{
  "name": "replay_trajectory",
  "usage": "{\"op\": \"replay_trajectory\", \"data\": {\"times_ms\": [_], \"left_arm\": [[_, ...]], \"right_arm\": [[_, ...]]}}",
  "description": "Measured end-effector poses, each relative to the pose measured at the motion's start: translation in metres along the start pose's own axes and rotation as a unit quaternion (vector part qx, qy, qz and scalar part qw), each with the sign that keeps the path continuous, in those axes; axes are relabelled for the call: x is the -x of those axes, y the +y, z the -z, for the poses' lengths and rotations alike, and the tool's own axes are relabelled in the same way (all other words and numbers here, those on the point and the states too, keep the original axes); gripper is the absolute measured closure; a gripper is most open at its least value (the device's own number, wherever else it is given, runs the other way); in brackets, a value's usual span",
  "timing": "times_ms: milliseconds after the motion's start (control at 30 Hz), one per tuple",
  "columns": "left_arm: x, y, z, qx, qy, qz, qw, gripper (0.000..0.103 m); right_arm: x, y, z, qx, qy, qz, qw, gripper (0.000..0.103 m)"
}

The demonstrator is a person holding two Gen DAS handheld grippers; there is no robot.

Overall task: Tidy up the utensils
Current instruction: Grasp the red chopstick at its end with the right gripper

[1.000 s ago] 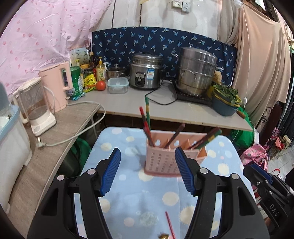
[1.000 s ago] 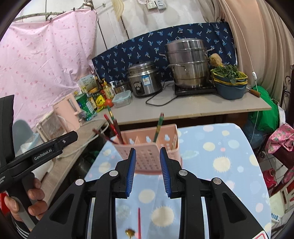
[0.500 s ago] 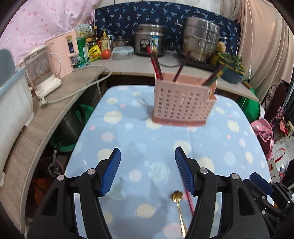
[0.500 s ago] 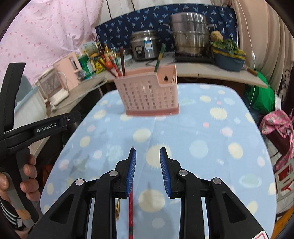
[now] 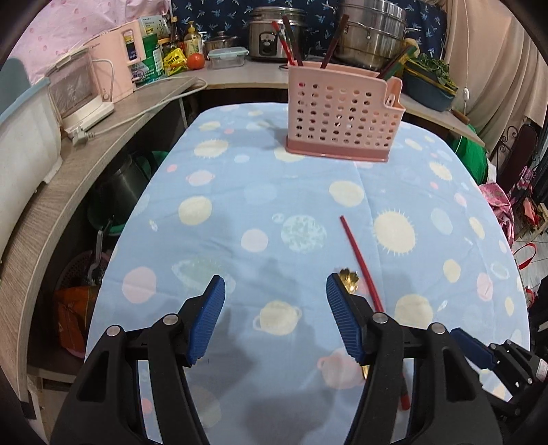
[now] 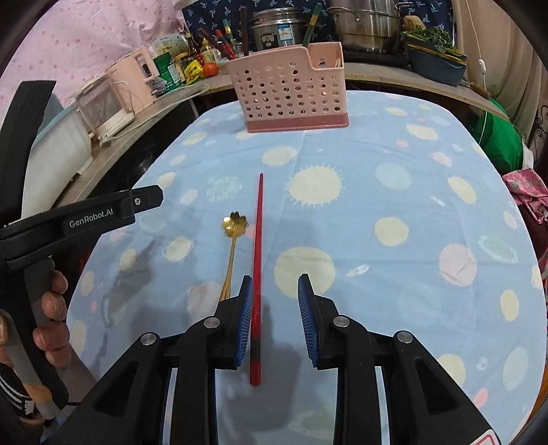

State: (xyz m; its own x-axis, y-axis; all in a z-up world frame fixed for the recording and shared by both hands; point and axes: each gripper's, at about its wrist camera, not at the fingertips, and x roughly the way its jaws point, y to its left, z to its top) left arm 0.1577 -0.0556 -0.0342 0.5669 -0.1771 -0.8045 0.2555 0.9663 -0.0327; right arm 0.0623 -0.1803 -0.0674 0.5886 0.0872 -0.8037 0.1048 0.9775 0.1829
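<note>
A pink perforated utensil basket [image 5: 342, 116] [image 6: 291, 92] stands at the far end of the blue spotted tablecloth [image 5: 274, 205] and holds several chopsticks. A red chopstick [image 6: 257, 260] [image 5: 359, 260] lies on the cloth, and a gold flower-bowl spoon [image 6: 233, 239] [image 5: 347, 279] lies beside it on its left. My right gripper [image 6: 275, 304] is open above the cloth, with the chopstick's near end between its fingers, close to the left pad. My left gripper [image 5: 275, 308] is open and empty, left of the spoon; it also shows in the right wrist view [image 6: 85, 215].
A counter [image 5: 102, 137] runs along the left and back with a pink kettle [image 5: 116, 65], a blender jug [image 5: 78, 92], a rice cooker [image 5: 274, 30], a steel steamer pot [image 5: 370, 34] and a bowl of greens [image 5: 431, 82]. The table edge drops off on both sides.
Both grippers have tilted down and drawn back from the basket toward the near end of the table. The red chopstick now lies between the right gripper's fingers. Both stay open.
</note>
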Motion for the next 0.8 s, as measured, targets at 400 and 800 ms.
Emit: {"op": "replay_trajectory", "data": {"times_ms": [400, 800], "left_arm": [[-0.012, 0.002, 0.036, -0.010, 0.042, 0.000, 0.9991, 0.045], [-0.015, 0.002, 0.048, -0.013, 0.053, -0.007, 0.9985, 0.043]], "right_arm": [[-0.017, 0.016, 0.024, 0.022, 0.033, 0.000, 0.999, 0.076], [-0.024, 0.010, 0.033, 0.024, 0.036, 0.024, 0.999, 0.096]]}}
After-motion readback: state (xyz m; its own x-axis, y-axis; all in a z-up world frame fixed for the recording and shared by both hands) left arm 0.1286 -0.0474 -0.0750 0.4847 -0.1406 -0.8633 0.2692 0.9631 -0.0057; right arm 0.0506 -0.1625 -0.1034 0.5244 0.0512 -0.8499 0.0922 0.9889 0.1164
